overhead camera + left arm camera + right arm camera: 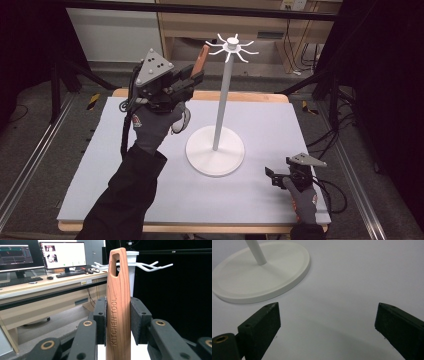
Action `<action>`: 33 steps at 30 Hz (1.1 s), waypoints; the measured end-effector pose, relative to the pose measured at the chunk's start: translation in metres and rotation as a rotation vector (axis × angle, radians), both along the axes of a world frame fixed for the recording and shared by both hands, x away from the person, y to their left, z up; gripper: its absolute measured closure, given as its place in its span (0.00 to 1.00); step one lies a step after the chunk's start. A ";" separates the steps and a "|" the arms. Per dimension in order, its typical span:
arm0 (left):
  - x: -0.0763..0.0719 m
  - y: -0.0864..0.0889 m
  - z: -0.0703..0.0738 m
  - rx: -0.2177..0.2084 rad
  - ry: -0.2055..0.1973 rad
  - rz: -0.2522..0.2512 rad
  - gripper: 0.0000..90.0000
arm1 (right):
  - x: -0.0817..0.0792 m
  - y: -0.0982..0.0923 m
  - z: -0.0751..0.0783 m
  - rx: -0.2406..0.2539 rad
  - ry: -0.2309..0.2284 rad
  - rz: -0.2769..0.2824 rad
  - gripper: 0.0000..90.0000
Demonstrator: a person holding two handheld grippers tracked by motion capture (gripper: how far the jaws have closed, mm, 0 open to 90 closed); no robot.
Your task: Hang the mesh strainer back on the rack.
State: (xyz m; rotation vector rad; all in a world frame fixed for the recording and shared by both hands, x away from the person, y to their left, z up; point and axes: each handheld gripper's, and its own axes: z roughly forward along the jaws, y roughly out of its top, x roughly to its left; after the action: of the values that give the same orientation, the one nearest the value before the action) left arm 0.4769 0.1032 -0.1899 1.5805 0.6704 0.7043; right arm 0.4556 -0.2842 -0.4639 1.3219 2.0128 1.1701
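From above, my left gripper is raised beside the white hook stand, clamping a wooden kitchen tool handle whose tip nears the hooks. My right gripper rests low over the table.

Left gripper view: jaws tight on the upright handle, stamped "KITCHEN TOOL".

Right gripper view: my jaws gape wide, empty, by the stand's base.

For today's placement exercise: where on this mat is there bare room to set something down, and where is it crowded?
The mat is bare along its far-right corner, along the near edge between the sleeve and the right gripper, and on the left strip beside the left arm. Crowded: the middle, taken by the stand, and the space above the far-left part, where the left gripper holds the wooden tool.
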 end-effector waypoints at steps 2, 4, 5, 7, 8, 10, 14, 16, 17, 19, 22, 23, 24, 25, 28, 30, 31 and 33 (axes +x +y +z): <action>0.001 -0.001 0.001 0.008 0.002 0.003 0.76 | 0.000 0.000 0.000 -0.002 -0.001 0.002 0.08; 0.001 -0.003 0.001 0.006 0.001 0.002 0.76 | 0.000 0.000 0.000 -0.001 -0.001 0.002 0.08; 0.001 -0.004 0.001 0.012 0.001 0.001 0.76 | 0.000 0.000 0.000 0.007 0.001 0.003 0.08; 0.002 -0.005 0.001 0.017 0.000 0.006 0.76 | 0.000 0.000 0.000 0.005 0.000 0.004 0.08; 0.003 -0.006 0.002 0.016 0.003 0.008 0.76 | 0.000 0.000 0.000 0.005 0.000 0.004 0.08; 0.004 -0.006 0.002 0.022 0.005 0.009 0.76 | 0.000 0.000 0.000 0.001 0.000 0.002 0.08; 0.006 -0.009 0.001 0.030 0.006 0.009 0.77 | 0.000 0.000 0.000 -0.002 0.002 0.004 0.08; 0.007 -0.011 0.001 0.038 0.009 0.010 0.77 | 0.000 0.000 0.000 -0.001 0.002 0.004 0.07; 0.008 -0.012 0.000 0.039 0.010 0.011 0.77 | 0.000 0.000 0.000 -0.002 0.002 0.006 0.08; 0.009 -0.013 -0.001 0.039 0.016 0.009 0.77 | 0.000 0.000 0.000 -0.001 0.000 0.004 0.08; 0.011 -0.015 -0.002 0.043 0.019 0.010 0.77 | 0.000 0.000 0.000 0.002 0.001 0.002 0.07; 0.012 -0.015 -0.003 0.044 0.021 0.009 0.77 | 0.000 0.000 0.000 0.001 0.001 0.003 0.08; 0.012 -0.016 -0.003 0.043 0.022 0.009 0.77 | 0.000 0.000 0.000 0.003 0.001 0.002 0.07; 0.013 -0.017 -0.003 0.043 0.023 0.007 0.77 | 0.000 0.000 0.000 0.002 0.001 0.003 0.08; 0.015 -0.019 -0.004 0.050 0.016 0.010 0.77 | 0.000 0.000 0.000 0.001 0.001 0.006 0.08; 0.015 -0.020 -0.005 0.050 0.025 0.008 0.77 | 0.000 0.000 0.000 0.000 0.002 0.007 0.08; 0.016 -0.020 -0.005 0.050 0.017 0.010 0.77 | 0.000 0.000 0.000 0.004 0.003 0.003 0.08; 0.016 -0.021 -0.006 0.044 0.026 0.008 0.77 | 0.000 0.000 0.000 0.002 0.001 0.007 0.08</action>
State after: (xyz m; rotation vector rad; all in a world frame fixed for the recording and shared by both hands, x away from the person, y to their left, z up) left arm 0.4930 0.0817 -0.1960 1.6306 0.6854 0.7098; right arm 0.4558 -0.2843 -0.4642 1.3184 2.0190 1.1748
